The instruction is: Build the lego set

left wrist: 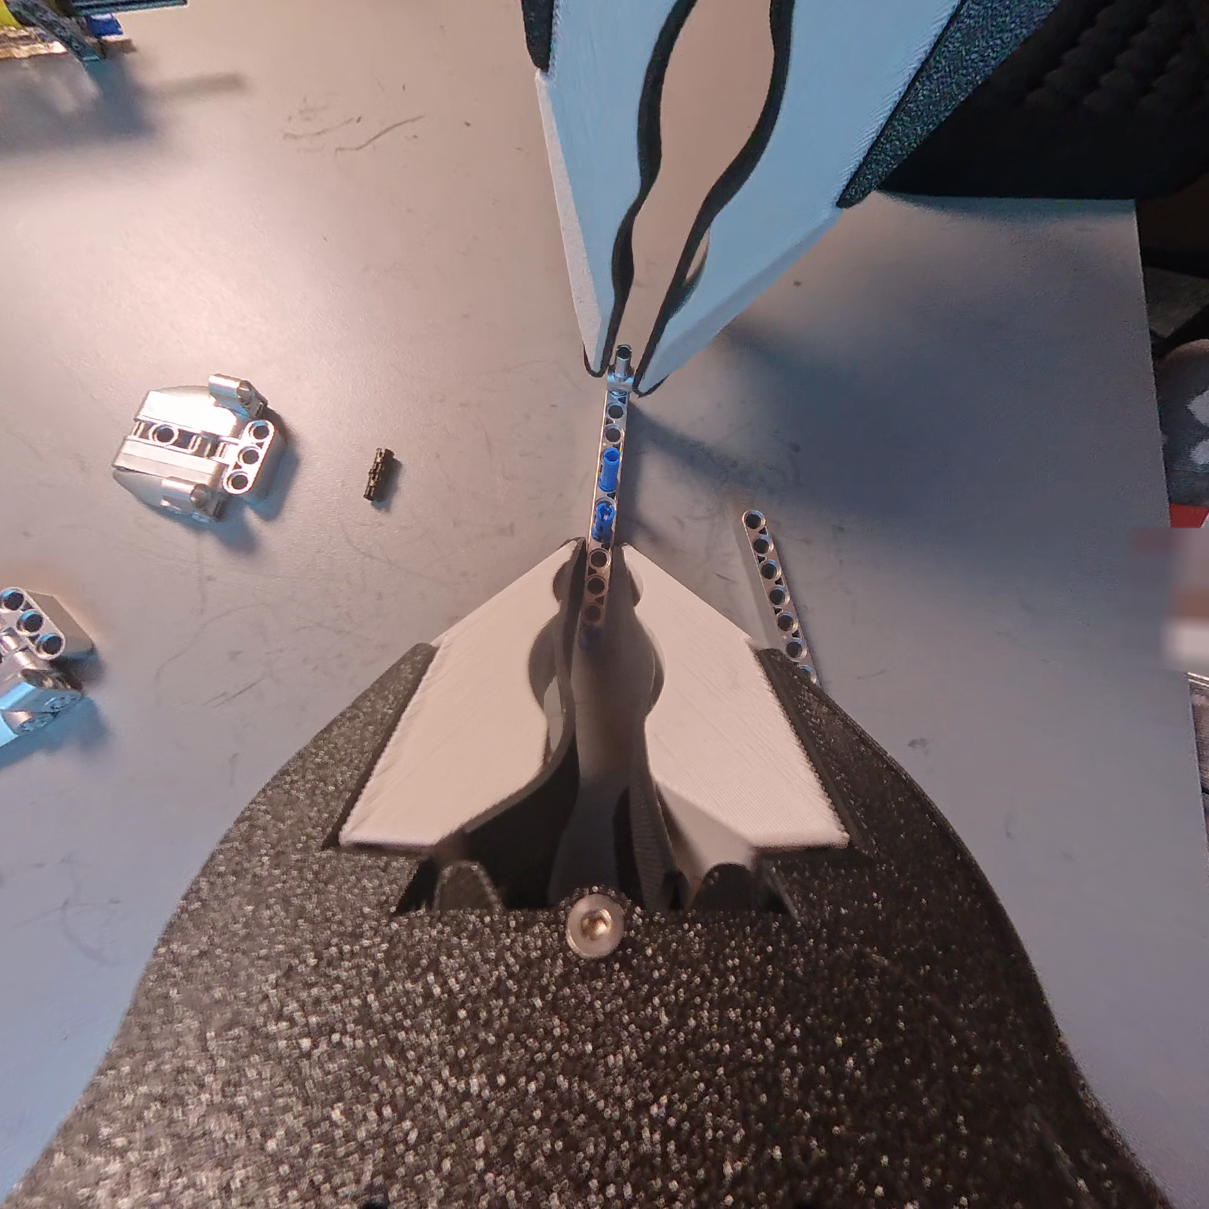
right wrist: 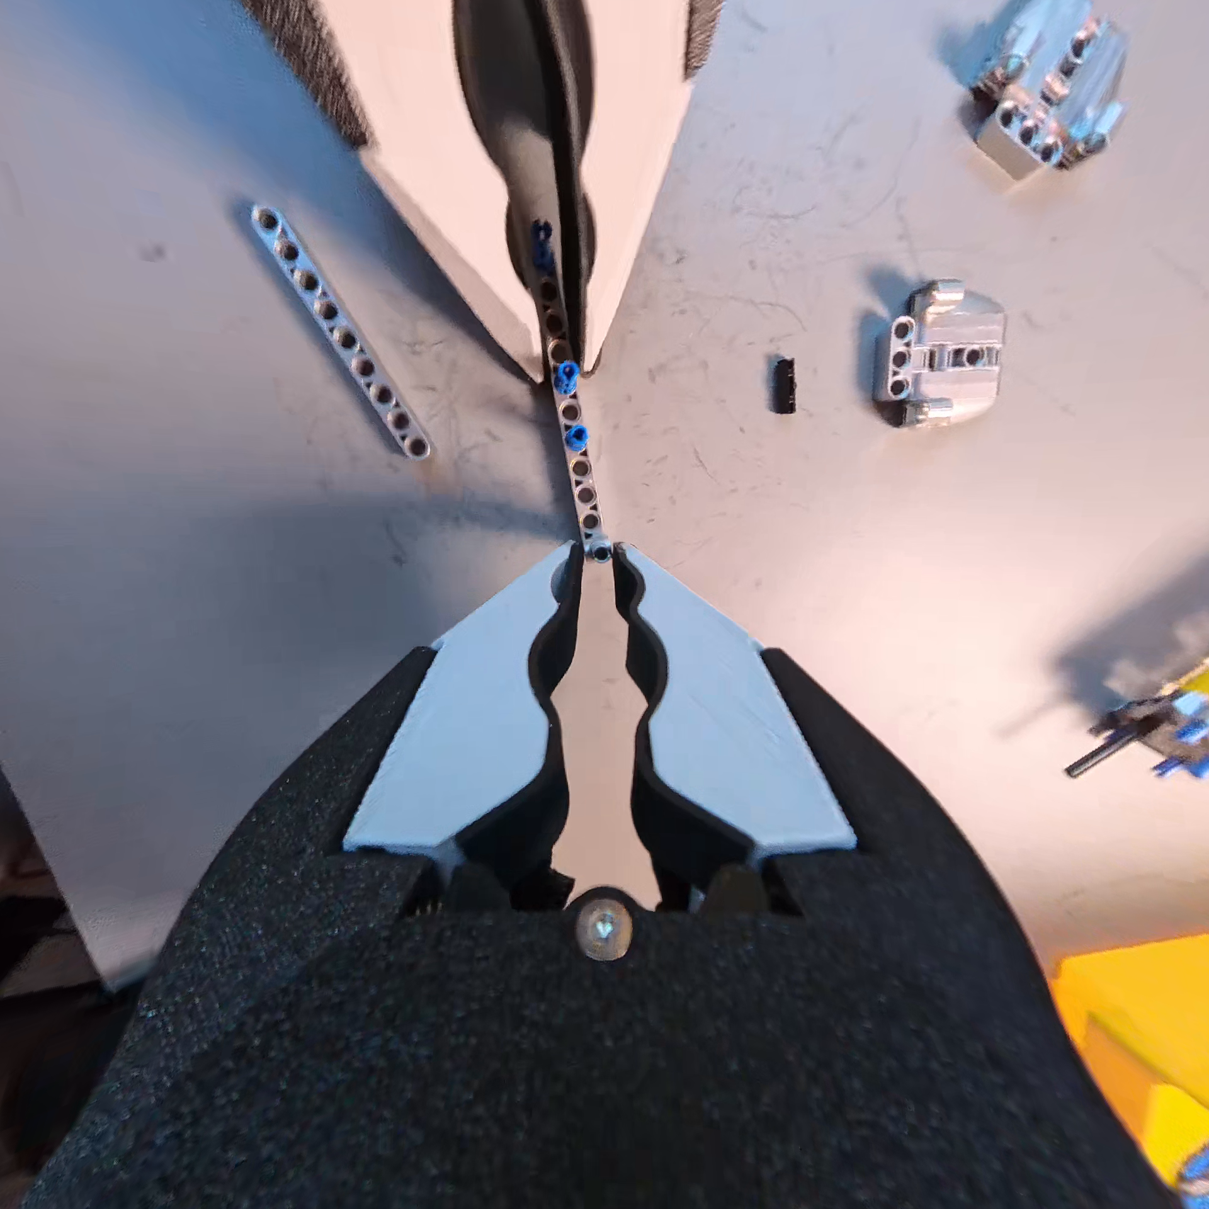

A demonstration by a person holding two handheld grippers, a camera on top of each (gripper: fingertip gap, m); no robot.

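Only the right wrist view showed a yellow block (right wrist: 1138, 1020) at its lower right edge and a small dark rod (right wrist: 1105, 762) beside a blurred part, while the left wrist view alone showed dark foam (left wrist: 1112, 72) past the table (left wrist: 327, 262) edge. A grey holed strip (left wrist: 607, 471) with blue pins (left wrist: 609, 463) ran lengthwise from one gripper to the other, held off the table. The left gripper (left wrist: 598, 546) was clamped on one end, the right gripper (right wrist: 598, 553) pinched the other, with a second strip (left wrist: 778, 592), a black pin (left wrist: 381, 475) and a grey block (left wrist: 199, 448) lying apart.
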